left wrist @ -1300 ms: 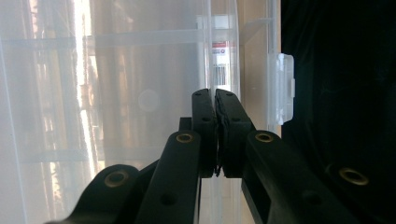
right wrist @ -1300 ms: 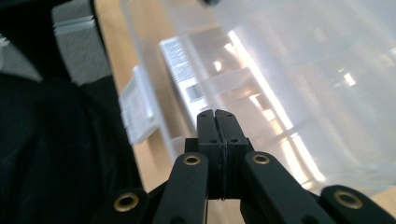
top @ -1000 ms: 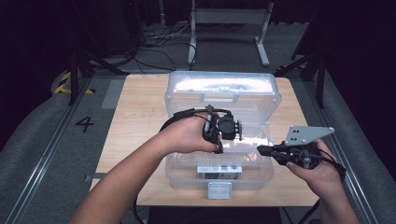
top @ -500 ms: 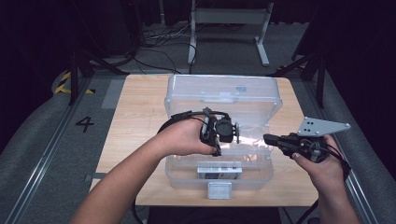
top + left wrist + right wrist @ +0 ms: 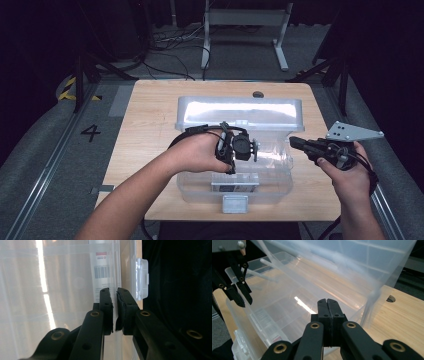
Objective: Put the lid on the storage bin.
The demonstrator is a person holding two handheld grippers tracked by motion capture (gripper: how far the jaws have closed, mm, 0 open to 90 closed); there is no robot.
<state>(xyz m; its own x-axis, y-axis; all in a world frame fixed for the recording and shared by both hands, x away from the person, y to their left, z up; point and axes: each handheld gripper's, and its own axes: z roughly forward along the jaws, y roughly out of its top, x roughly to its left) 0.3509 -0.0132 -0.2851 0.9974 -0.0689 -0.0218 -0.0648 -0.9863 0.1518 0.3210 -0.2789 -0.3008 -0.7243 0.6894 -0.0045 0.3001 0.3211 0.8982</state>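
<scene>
Clear plastic box (image 5: 235,175), lid (image 5: 240,112) raised, barcode label; left gripper (image 5: 114,301) slightly parted, right gripper (image 5: 328,305) closed, empty

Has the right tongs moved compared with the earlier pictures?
Yes. The right tongs have drawn back rightward, from over the clear plastic storage box to just outside its right wall.

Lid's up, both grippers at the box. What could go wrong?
1. The lid stands tilted up at the back; it might drop onto the left gripper, whose jaws have just been opening with nothing between them.
2. The right gripper, jaws shut, sits by the box's right wall; a nudge could slide the box toward the table's near edge.
</scene>
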